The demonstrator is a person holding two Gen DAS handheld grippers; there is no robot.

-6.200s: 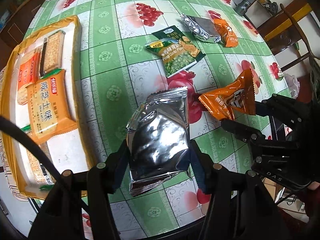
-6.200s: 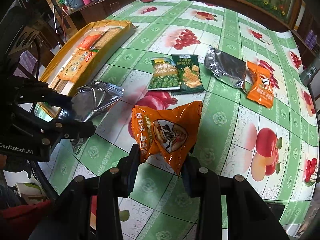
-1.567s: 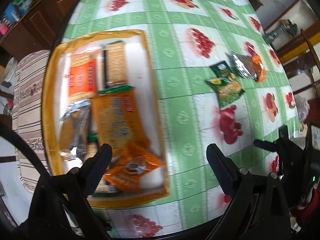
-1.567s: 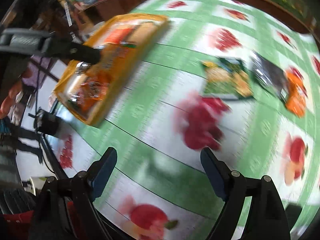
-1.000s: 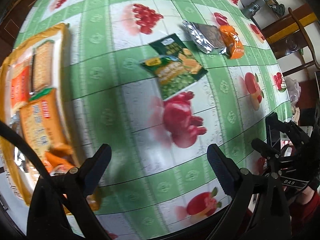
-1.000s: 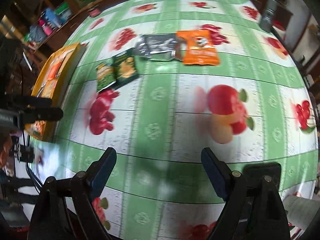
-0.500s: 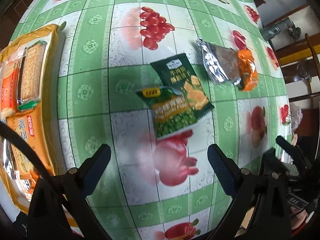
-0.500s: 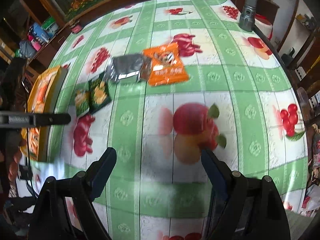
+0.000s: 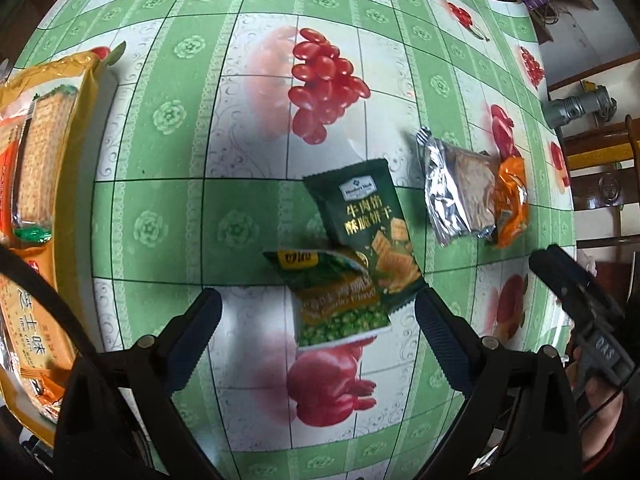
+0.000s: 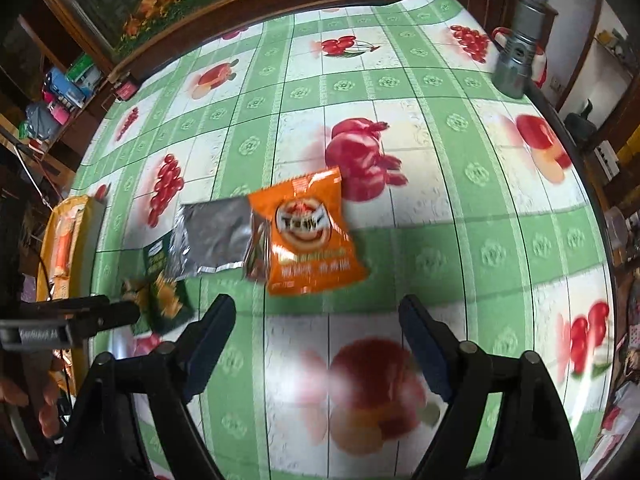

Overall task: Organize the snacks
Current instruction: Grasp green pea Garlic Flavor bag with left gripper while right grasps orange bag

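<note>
- Snacks lie on a round table under a green-and-white checked oilcloth printed with fruit (image 9: 168, 208).
- The left gripper (image 9: 318, 314) hangs over a light green pea packet (image 9: 340, 304); its jaws stand wide apart, one on each side of the packet's lower half, touching nothing.
- A dark green cracker packet (image 9: 370, 216) overlaps the pea packet's upper right corner. Its white label reads "Member's Mark" above yellow Chinese characters.
- The right gripper (image 10: 316, 324) is empty, its jaws closing slightly with nothing between them; an orange packet with a round logo (image 10: 306, 236) lies just beyond the tips.
- A silver foil packet (image 10: 214, 236) touches the orange one's left edge.
- A yellow tray of biscuit packs (image 9: 86, 92) sits at the table's left edge.
</note>
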